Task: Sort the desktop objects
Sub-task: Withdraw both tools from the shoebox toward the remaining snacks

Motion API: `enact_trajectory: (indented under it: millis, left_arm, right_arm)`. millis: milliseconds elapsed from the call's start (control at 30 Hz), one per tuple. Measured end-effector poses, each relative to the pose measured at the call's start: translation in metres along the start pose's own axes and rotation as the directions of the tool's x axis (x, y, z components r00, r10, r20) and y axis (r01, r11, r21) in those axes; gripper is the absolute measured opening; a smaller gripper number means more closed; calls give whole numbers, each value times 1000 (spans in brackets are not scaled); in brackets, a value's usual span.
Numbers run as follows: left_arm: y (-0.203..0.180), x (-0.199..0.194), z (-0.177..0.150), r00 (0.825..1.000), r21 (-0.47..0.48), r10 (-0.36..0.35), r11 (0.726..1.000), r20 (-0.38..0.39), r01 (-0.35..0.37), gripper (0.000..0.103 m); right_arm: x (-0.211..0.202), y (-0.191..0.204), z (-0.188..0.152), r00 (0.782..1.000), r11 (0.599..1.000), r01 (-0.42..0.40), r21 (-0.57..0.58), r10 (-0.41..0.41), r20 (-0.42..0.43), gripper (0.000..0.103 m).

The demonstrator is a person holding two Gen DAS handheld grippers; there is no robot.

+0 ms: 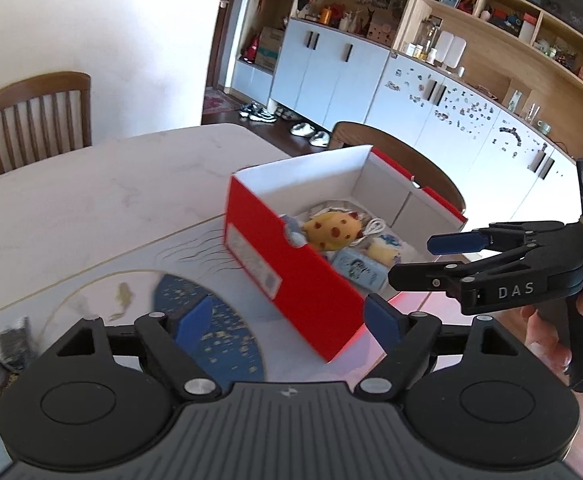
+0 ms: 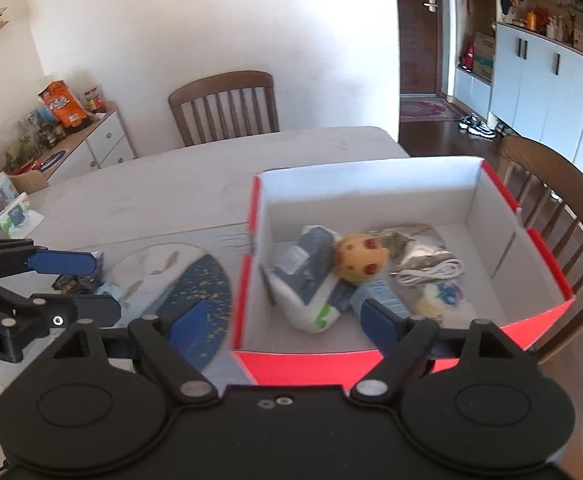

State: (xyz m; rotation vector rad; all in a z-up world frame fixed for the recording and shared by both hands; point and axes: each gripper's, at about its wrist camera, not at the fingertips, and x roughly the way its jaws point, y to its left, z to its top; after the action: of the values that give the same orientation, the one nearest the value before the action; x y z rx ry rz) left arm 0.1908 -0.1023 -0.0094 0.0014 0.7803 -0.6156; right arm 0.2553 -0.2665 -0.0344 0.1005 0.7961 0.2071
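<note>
Your left gripper (image 1: 287,320) stands wide and empty, and the dark snack packet (image 1: 7,356) lies on the table to its left, long side running away from you. This hand is the nearer. Your right gripper (image 2: 281,320), also wide and empty, hangs over the red box (image 2: 311,364).

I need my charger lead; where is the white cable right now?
The white cable lies coiled inside the red box, right of the yellow spotted toy, against a silvery pouch.
</note>
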Motion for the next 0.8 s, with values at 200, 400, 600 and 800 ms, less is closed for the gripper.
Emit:
enact_trajectory:
  millis: [200,400,600,800]
  left_arm:
    - [18,-16,-18,999,-20,36,999,18,-36,92]
    - [39,-29,-35,997,-55,78,996,23,-77,93]
    - [59,-38,-52,992,-93,126,988,31,-122,101]
    - [79,-43,-68,986,-131,164,979,36,-158,101]
  right_arm:
    - [4,32,1,1000,999,-30,-46,30,1,88]
    - [9,59,4,998,996,-55,-74,56,1,91]
    - [18,81,8,998,993,-64,-104,64,2,91]
    - [30,97,9,997,991,-72,-117,70,-15,91]
